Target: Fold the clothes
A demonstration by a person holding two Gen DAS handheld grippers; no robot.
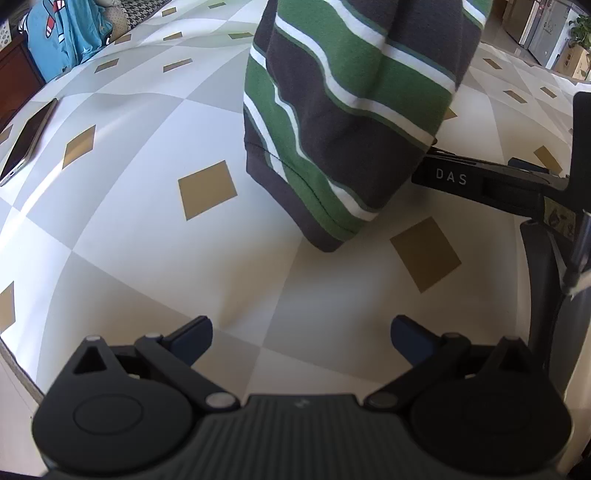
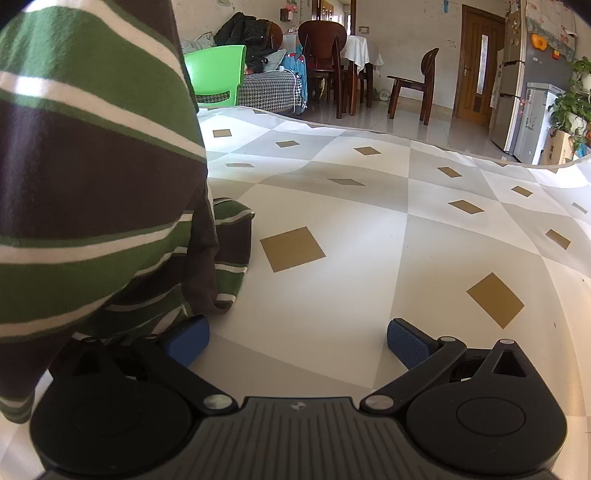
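Left gripper (image 1: 301, 341) jaws spread wide, nothing between them, over the checked tablecloth (image 1: 129, 236); right gripper (image 2: 298, 341) likewise wide apart and empty; striped garment (image 1: 343, 110) (green, dark brown, white bands) hangs bunched above the cloth in the left wrist view, its hem toward the middle of the table; what holds it up cannot be told; in the right wrist view the same fabric fills the left side, draping over the gripper's left finger (image 2: 188, 339), a lower fold lying on the cloth; phone (image 1: 27, 140) near the table's left edge; blue clothing (image 1: 62, 33) beyond the far left corner.
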